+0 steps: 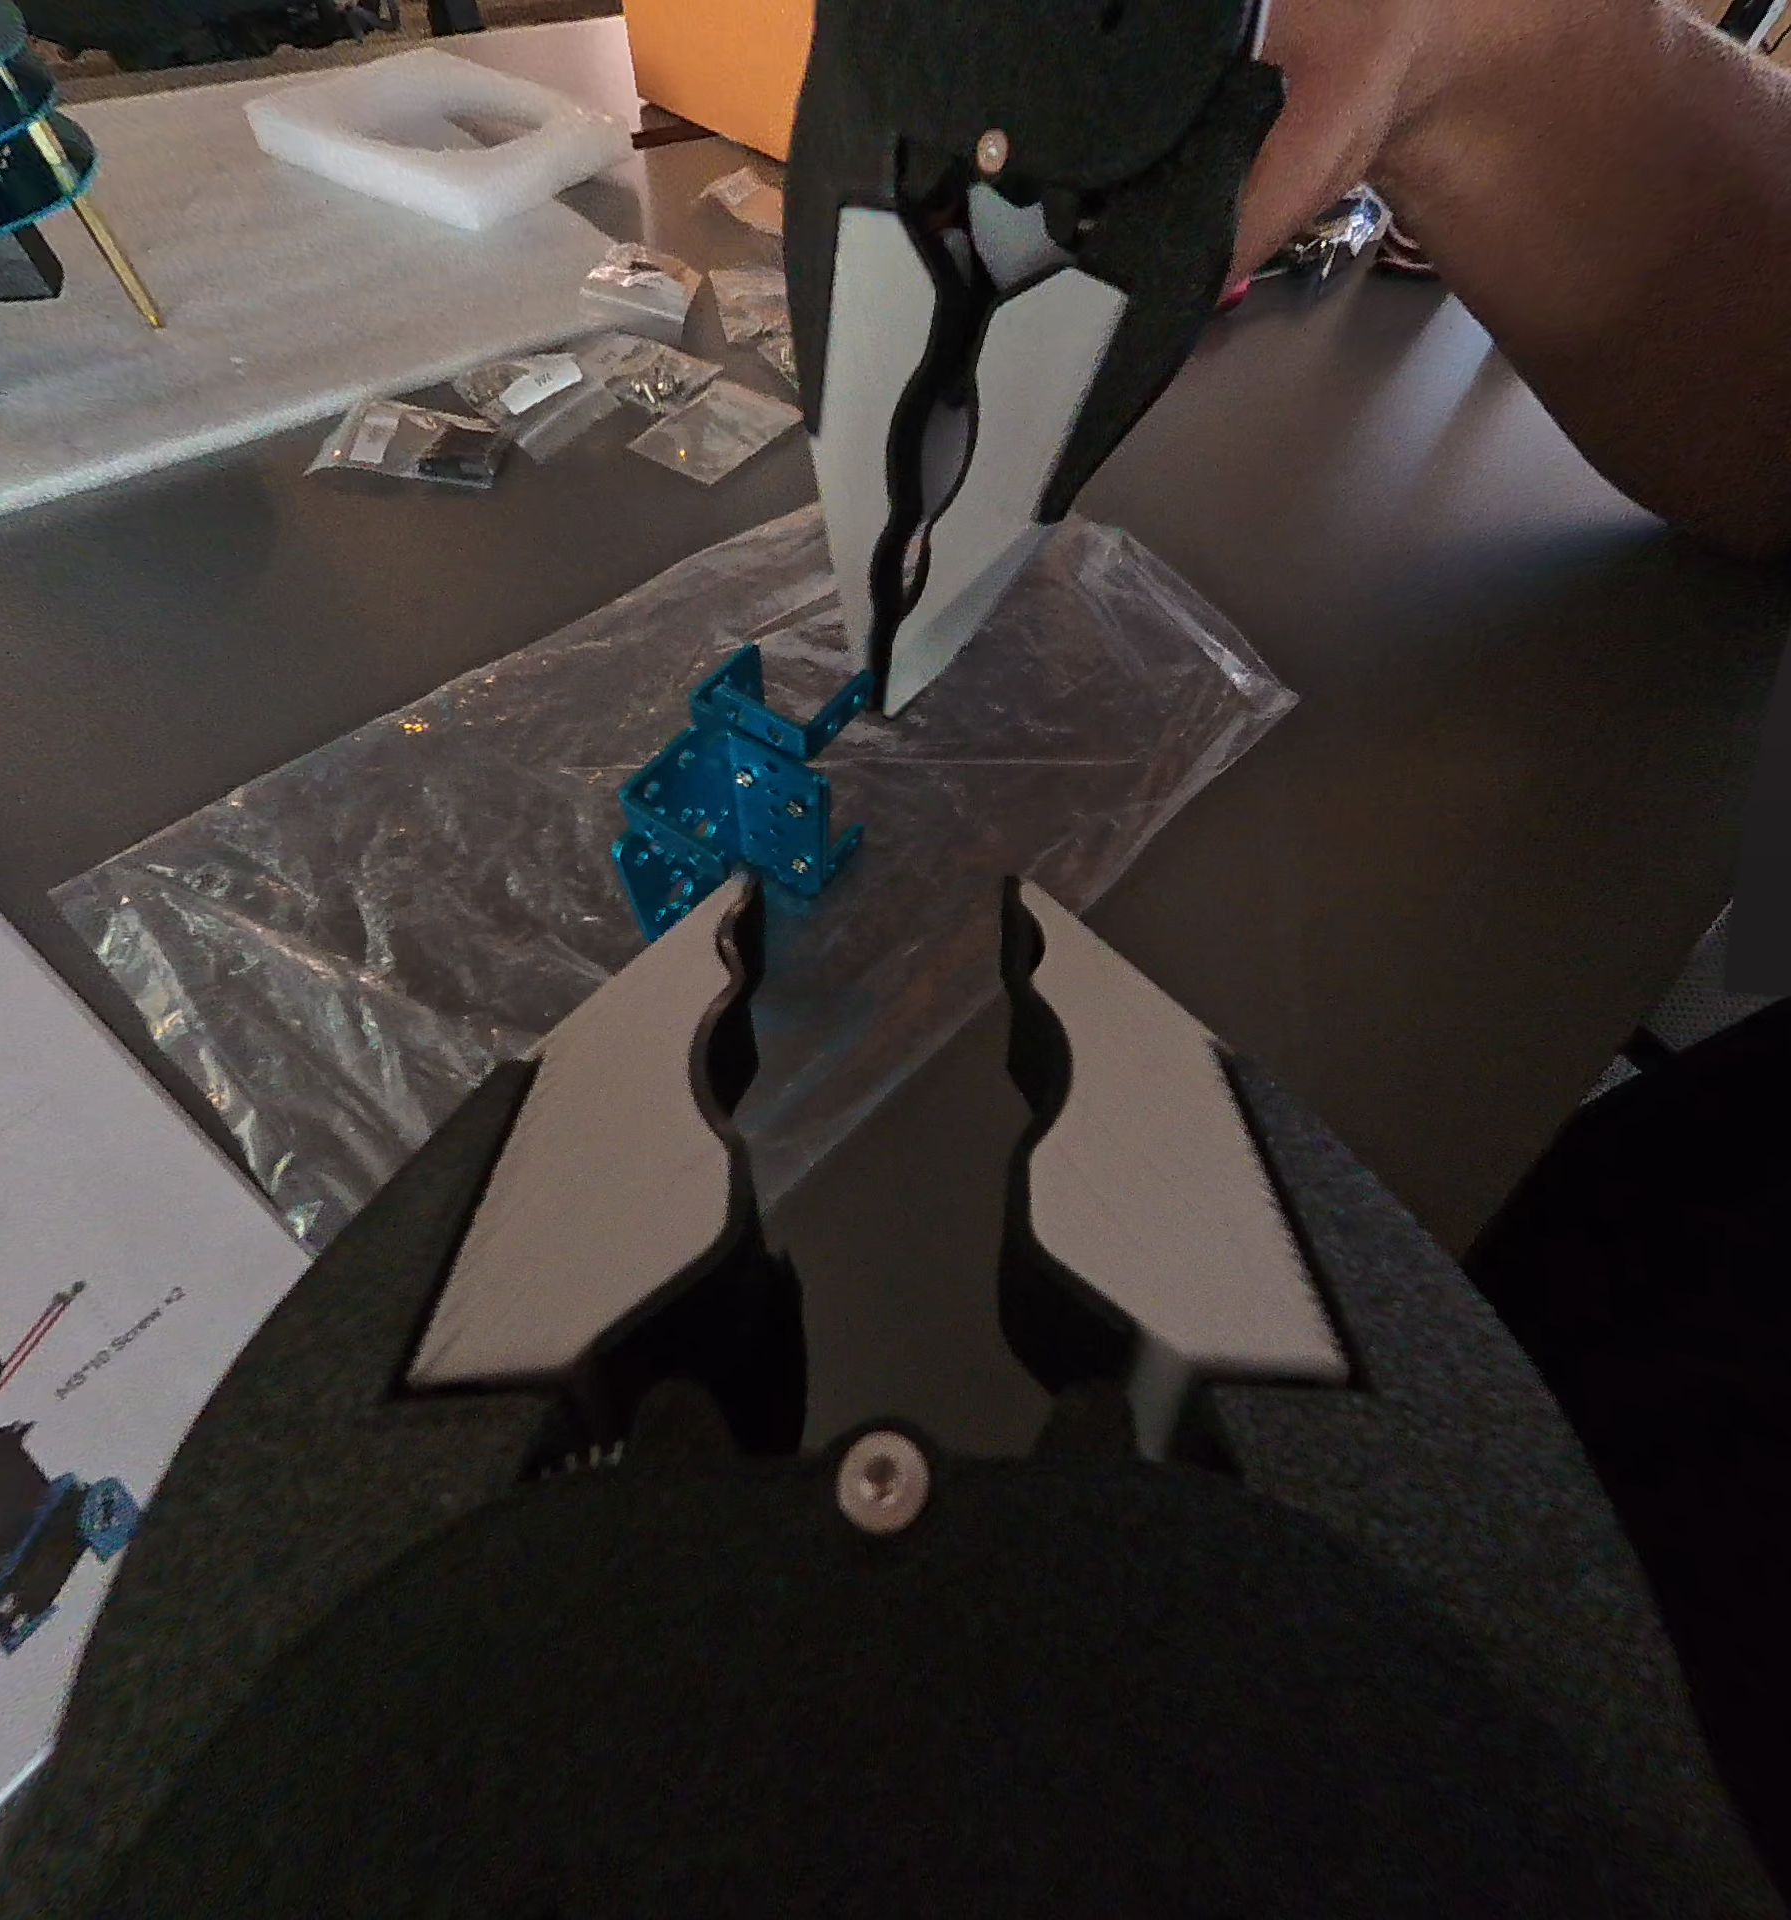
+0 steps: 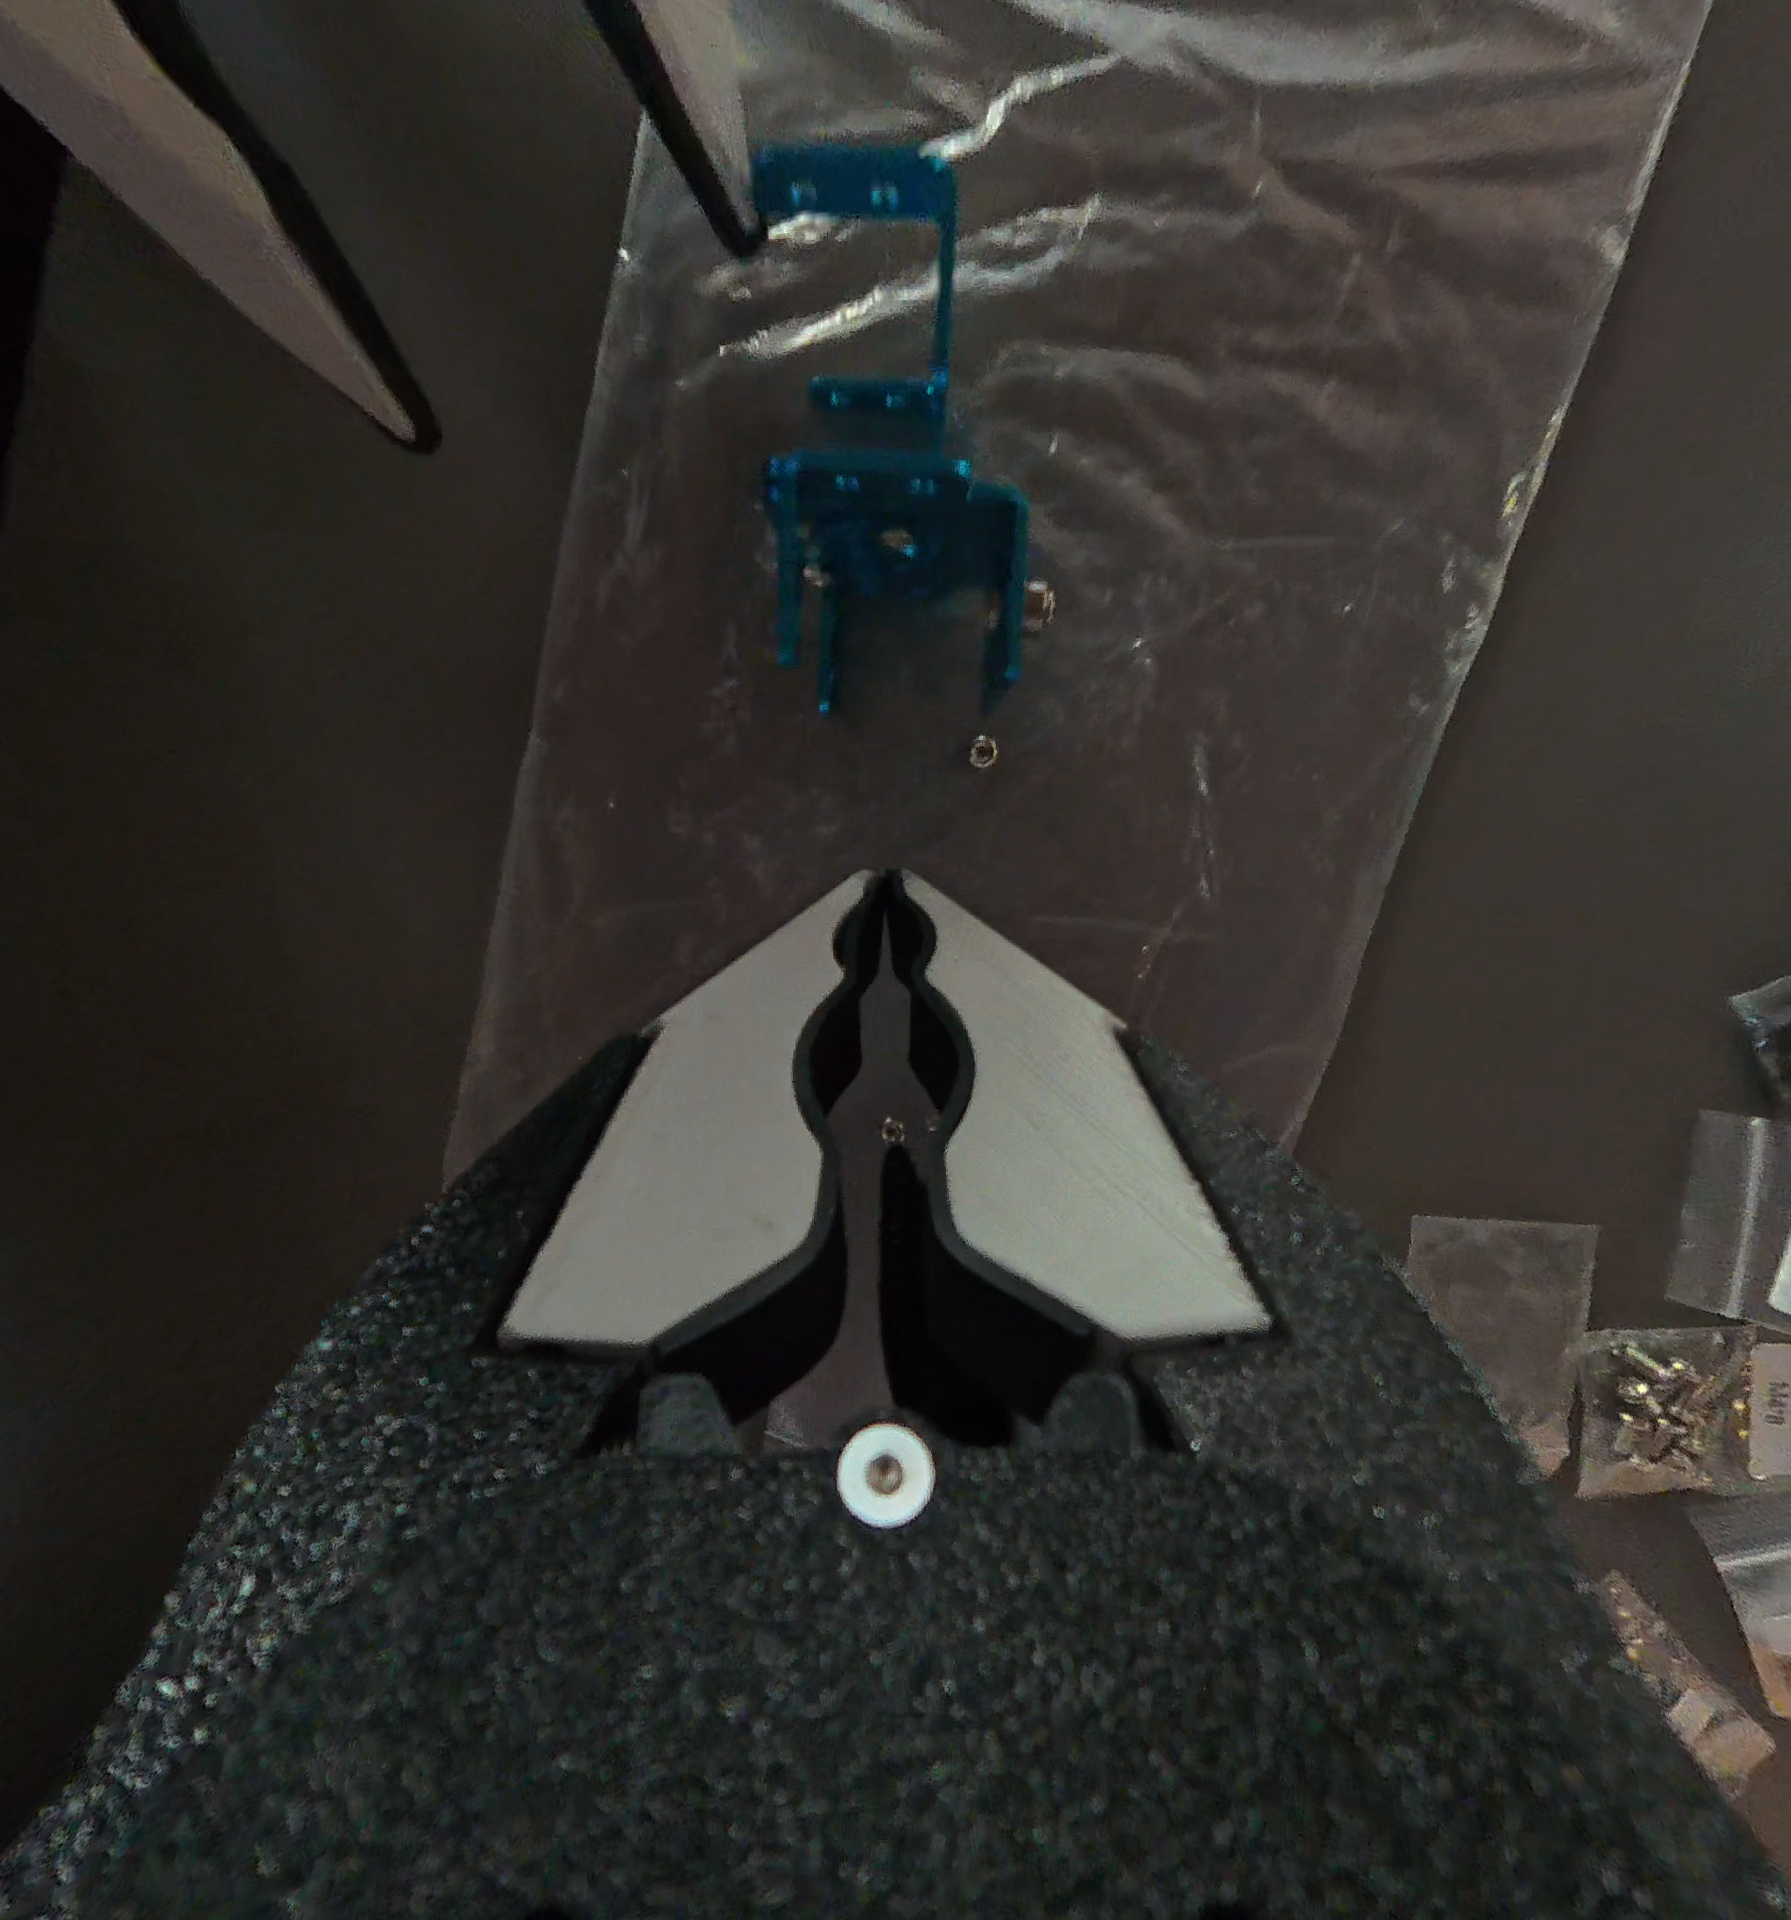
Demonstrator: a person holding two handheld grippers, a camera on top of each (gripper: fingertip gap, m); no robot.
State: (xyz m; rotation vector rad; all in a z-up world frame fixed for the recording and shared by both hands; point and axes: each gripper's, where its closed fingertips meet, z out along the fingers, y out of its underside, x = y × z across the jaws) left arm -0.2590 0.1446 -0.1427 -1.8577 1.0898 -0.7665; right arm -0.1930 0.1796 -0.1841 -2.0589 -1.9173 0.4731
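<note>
The left tool (image 1: 875, 894) has its two pale fingers spread apart, a wide gap between the tips, and it points forward and down. The right tool (image 2: 886, 878) has its fingers pressed together at the tips, with nothing seen between them. In the left wrist view the right tool (image 1: 886, 696) comes down steeply from above, tips closed and pointing toward the left tool's. A bare forearm (image 1: 1597, 260) runs to the upper right behind it; the hand itself is hidden by the tool's black body.
</note>
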